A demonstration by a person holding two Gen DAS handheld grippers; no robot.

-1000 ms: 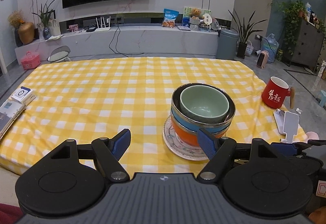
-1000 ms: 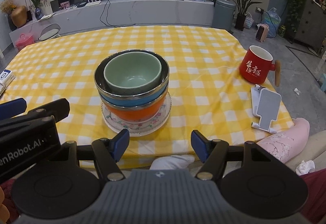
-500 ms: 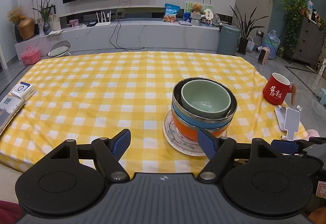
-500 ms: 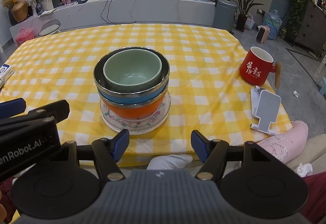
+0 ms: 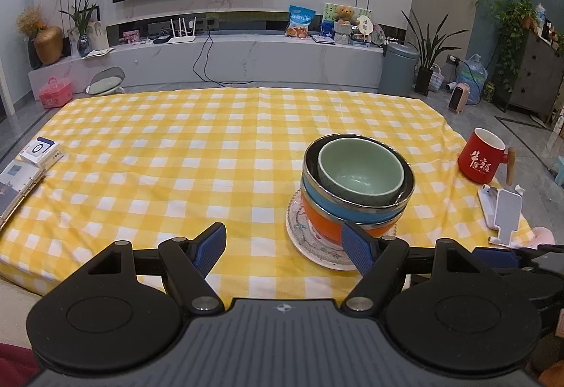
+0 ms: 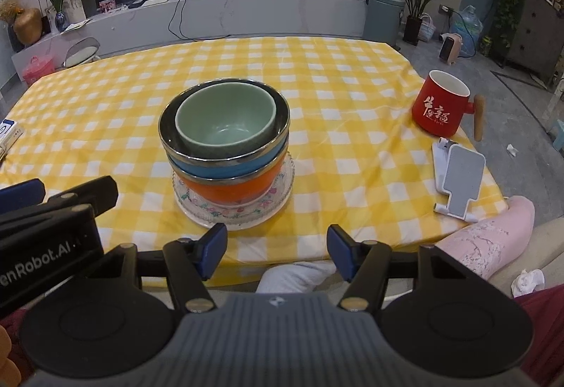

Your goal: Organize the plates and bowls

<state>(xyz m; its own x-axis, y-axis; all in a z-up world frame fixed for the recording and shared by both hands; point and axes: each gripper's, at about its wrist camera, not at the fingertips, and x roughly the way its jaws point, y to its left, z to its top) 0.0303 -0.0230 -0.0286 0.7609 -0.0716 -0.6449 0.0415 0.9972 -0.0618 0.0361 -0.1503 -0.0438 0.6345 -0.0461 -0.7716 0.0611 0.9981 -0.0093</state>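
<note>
Little has moved since the earlier frames: the right gripper (image 6: 275,251) has its jaws closing slightly, nothing between them, while the left gripper (image 5: 283,246) stands wide and empty. Both hover off the near edge of the surface (image 6: 335,77). Green bowl (image 6: 225,121), blue bowl (image 6: 225,170) and orange bowl (image 6: 229,189) sit nested on the floral plate (image 6: 278,189), near that edge. Stacking appears complete. Behind: television wall, plants, red mug (image 6: 440,108) by the right edge.

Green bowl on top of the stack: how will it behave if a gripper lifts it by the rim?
The green bowl looks like glazed ceramic, so it is probably rigid, somewhat slippery and breakable if dropped. It sits loosely inside the wider steel-rimmed blue bowl, off-centre, so it should lift free without dragging the stack. Its thick walls suggest it is fairly heavy for its size.
</note>
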